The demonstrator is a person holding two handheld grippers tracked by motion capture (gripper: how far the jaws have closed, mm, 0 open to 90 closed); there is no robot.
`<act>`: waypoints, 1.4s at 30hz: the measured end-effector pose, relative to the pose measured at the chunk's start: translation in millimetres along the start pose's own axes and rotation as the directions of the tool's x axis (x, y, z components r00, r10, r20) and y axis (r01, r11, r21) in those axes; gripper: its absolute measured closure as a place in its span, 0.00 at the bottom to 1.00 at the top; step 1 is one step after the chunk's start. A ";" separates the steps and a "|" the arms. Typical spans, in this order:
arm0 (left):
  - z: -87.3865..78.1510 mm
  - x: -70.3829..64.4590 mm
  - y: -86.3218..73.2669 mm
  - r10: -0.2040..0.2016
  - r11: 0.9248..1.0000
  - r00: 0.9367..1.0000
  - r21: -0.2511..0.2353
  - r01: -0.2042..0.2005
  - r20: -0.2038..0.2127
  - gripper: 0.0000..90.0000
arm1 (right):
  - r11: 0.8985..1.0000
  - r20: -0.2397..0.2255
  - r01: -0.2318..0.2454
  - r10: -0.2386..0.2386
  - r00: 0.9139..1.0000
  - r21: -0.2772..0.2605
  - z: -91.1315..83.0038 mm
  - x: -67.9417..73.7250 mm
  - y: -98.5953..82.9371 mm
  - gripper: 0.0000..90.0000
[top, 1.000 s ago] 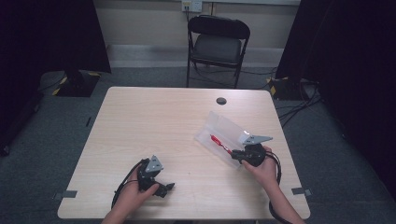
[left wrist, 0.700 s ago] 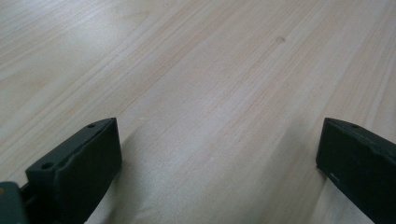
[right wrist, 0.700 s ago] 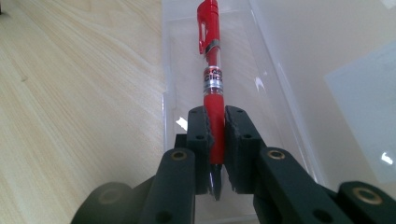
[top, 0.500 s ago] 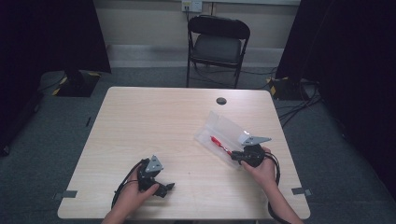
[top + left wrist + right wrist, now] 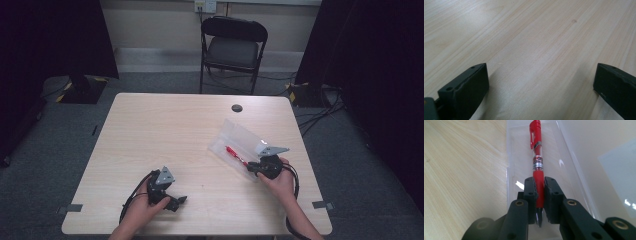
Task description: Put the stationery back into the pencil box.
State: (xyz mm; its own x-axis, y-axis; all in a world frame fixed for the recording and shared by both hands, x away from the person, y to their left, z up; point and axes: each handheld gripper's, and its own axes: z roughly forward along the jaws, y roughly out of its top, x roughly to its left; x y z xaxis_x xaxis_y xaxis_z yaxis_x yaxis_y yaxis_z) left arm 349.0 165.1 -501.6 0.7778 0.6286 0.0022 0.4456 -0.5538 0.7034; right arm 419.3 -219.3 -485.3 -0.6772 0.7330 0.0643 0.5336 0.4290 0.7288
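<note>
Right gripper: the right gripper (image 5: 539,188) is clamped on a red pen (image 5: 537,157), its jaws pressing the grip section near the writing tip; in the high view it sits at the counter's right side in the person's right hand (image 5: 280,181).
Left gripper: the left gripper (image 5: 167,192) rests low near the counter's front edge, jaws spread wide with nothing between them, bare wood under them in the left gripper view.
Pen location: the pen lies inside a clear plastic case (image 5: 564,160), an open shallow tray on the right half of the counter, clip end pointing away from the gripper.
Pen handling: probably light and stiff, its smooth barrel likely slippery; the rubbery-looking grip section where it is now pinched seems the surest hold.
Case handling: thin, glossy plastic, likely light enough to slide or lift with the pen if nothing steadies it.
Surface: a pale wood-grain counter (image 5: 165,130), flat and matte, with a round cable port (image 5: 236,108) near its far edge.
Room: grey carpet, dark curtains at both sides, a black folding chair (image 5: 231,47) beyond the counter, cables on the floor at right.
</note>
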 end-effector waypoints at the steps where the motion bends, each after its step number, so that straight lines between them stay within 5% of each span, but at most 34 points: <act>1: 0.2 0.1 -0.1 -0.001 1.000 1.000 -0.003 0.001 0.003 0.00 | 1.000 -0.001 -0.001 0.001 1.000 0.002 0.2 0.0 0.1 0.90; 31: 0.4 0.0 -0.2 -0.001 1.000 1.000 -0.004 0.001 0.001 0.00 | 1.000 0.003 0.007 -0.007 1.000 -0.004 2.5 1.7 1.5 0.89; 42: -0.2 0.0 0.1 0.001 1.000 1.000 0.003 -0.001 0.000 0.00 | 0.999 -0.010 -0.012 0.011 1.000 -0.048 -2.2 1.2 0.4 0.70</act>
State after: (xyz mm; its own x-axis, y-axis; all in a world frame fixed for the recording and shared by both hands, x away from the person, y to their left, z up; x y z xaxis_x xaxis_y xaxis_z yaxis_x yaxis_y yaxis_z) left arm 349.0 165.2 -501.4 0.7779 0.6284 0.0030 0.4461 -0.5557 0.7015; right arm 417.5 -219.4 -483.4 -0.6764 0.7322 0.0796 0.5165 0.3945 0.7600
